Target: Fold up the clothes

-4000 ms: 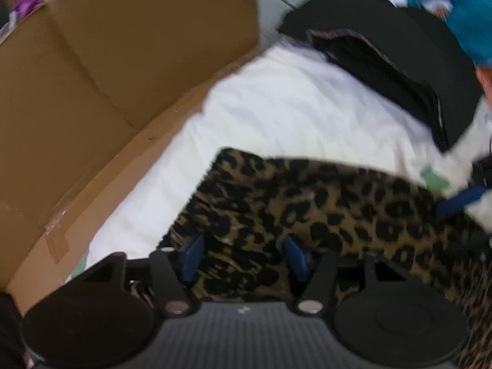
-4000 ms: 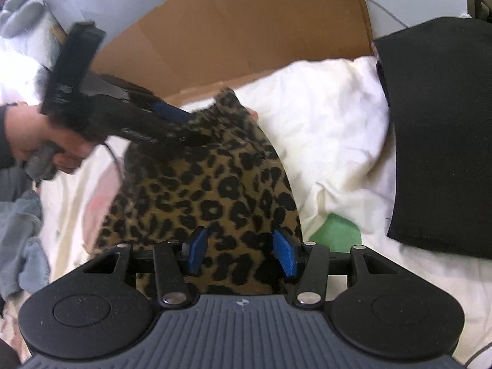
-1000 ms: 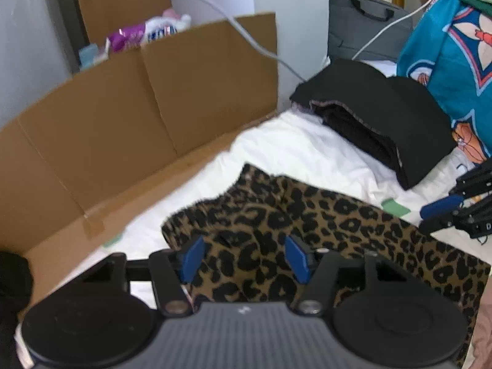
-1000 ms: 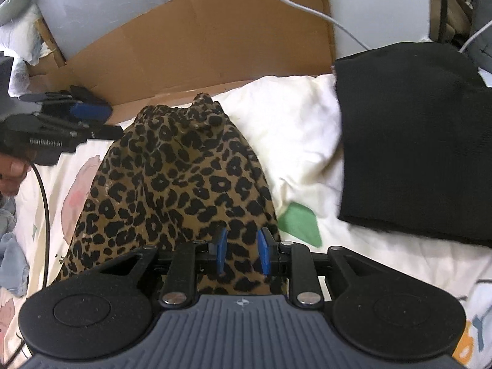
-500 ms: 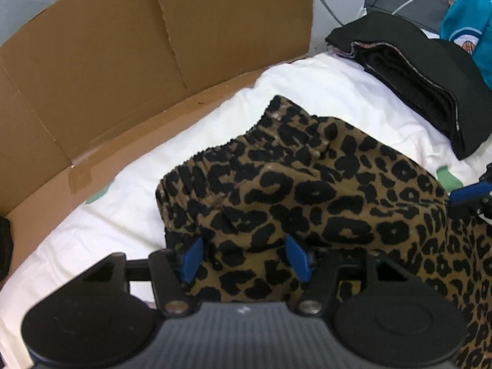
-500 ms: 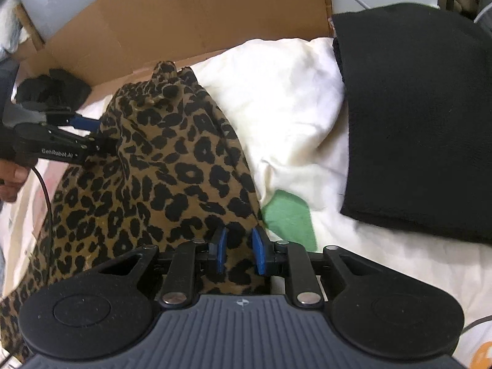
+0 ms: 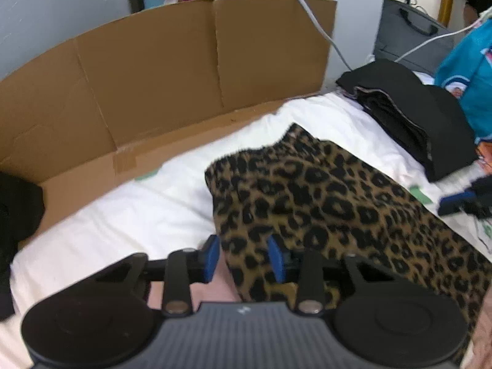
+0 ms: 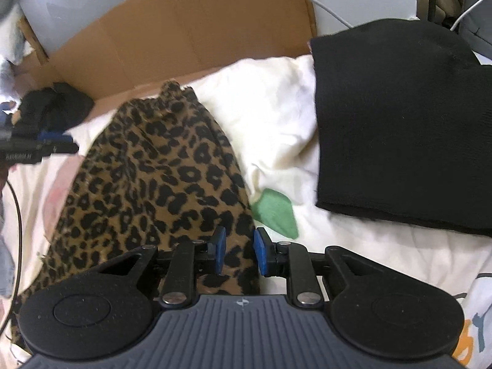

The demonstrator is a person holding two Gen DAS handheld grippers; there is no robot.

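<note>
A leopard-print garment (image 7: 323, 203) (image 8: 160, 178) lies spread on the white bed sheet (image 7: 138, 215), its gathered waistband toward the cardboard. My left gripper (image 7: 243, 258) is at the garment's left edge. Its jaws are closing with the fabric edge between the blue pads, and I see no firm pinch. In the right wrist view the left gripper (image 8: 61, 144) shows blurred at the far left. My right gripper (image 8: 239, 252) is shut on the garment's right edge, fabric filling the narrow gap. The right gripper (image 7: 455, 201) also shows at the right in the left wrist view.
A cardboard sheet (image 7: 153, 77) (image 8: 200, 37) stands along the far side of the bed. Folded black clothes (image 7: 415, 113) (image 8: 399, 129) lie to the right, with a teal printed garment (image 7: 467, 86) beyond. A black clump (image 8: 55, 104) sits at the left. A grey bag (image 7: 409, 37) stands behind.
My left gripper slid off the middle of the garment to its left edge and its pads came closer together. The right gripper kept its grip and place.
</note>
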